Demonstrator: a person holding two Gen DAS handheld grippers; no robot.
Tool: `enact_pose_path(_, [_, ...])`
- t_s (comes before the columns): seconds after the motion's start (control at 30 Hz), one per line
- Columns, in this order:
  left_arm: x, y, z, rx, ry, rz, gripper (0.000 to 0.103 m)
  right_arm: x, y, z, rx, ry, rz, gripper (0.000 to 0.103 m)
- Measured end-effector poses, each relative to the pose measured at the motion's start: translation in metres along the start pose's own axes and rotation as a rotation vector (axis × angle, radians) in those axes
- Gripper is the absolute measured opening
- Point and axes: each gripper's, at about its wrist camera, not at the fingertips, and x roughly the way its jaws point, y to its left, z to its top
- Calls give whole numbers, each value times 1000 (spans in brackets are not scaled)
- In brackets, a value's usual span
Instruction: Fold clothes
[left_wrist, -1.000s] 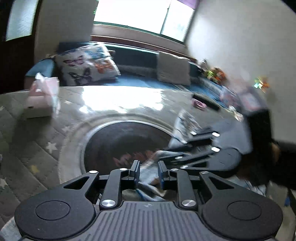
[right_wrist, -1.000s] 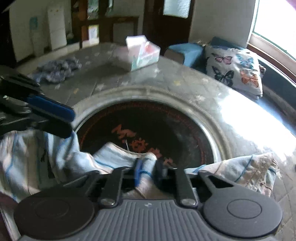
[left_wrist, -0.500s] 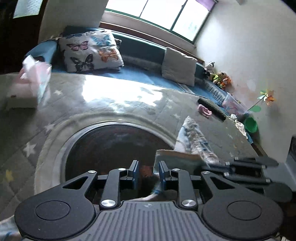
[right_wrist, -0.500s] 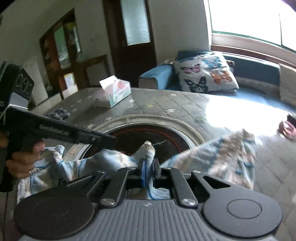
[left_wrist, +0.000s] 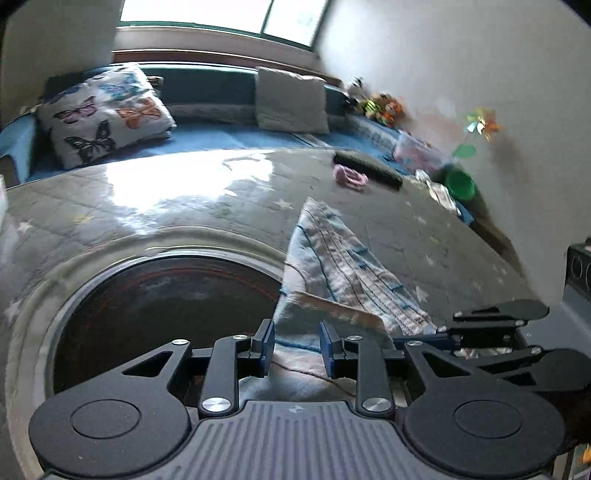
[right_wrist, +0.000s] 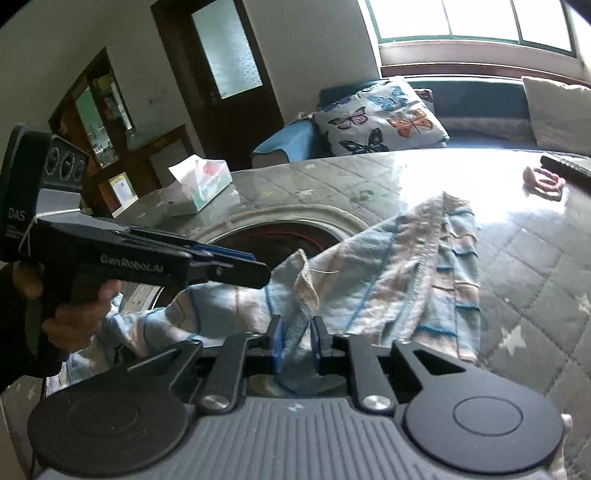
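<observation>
We saw the left gripper (left_wrist: 296, 347) with its jaws apart, hanging just over the near edge of the pale blue striped garment (left_wrist: 332, 273) without pinching it. The garment lay draped across the grey quilted worktop (left_wrist: 155, 199), beside its dark round inset (left_wrist: 162, 306). The right gripper (right_wrist: 297, 341) stood slightly parted, a fold of the cloth loose between its fingers.
</observation>
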Motion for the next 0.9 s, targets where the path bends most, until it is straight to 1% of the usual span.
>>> enact_pose_path(0.1, [12,1,1,5,21,16,29,-2,-5,-2,14,-4,-2,19])
enact_pose_path(0.17, [14,4,1,-1,15,47,29,-4,-9,-3,23,-7,-4,21])
enact_pose_path(0.2, [14,5,2,-3,4,57,29,-5,-11,-3,27,-8,-5,23])
enact_pose_path(0.3, [16,11,3,-15,-1,40,30,-6,-15,-5,30,-5,-5,25])
enact_pose_path(0.5, [27,19,4,-39,31,-40,30,-10,-23,-8,50,-4,-11,26])
enact_pose_path(0.6, [31,18,3,-31,61,-69,30,-11,-27,-10,59,1,-15,26])
enact_pose_path(0.7, [33,14,1,-10,70,-64,30,-11,-29,-11,67,4,-18,28])
enact_pose_path(0.8, [36,11,2,-5,65,-43,30,-13,-30,-12,69,-1,-25,33])
enact_pose_path(0.9, [36,7,1,26,56,-25,26,-17,-32,-12,77,-12,-36,35])
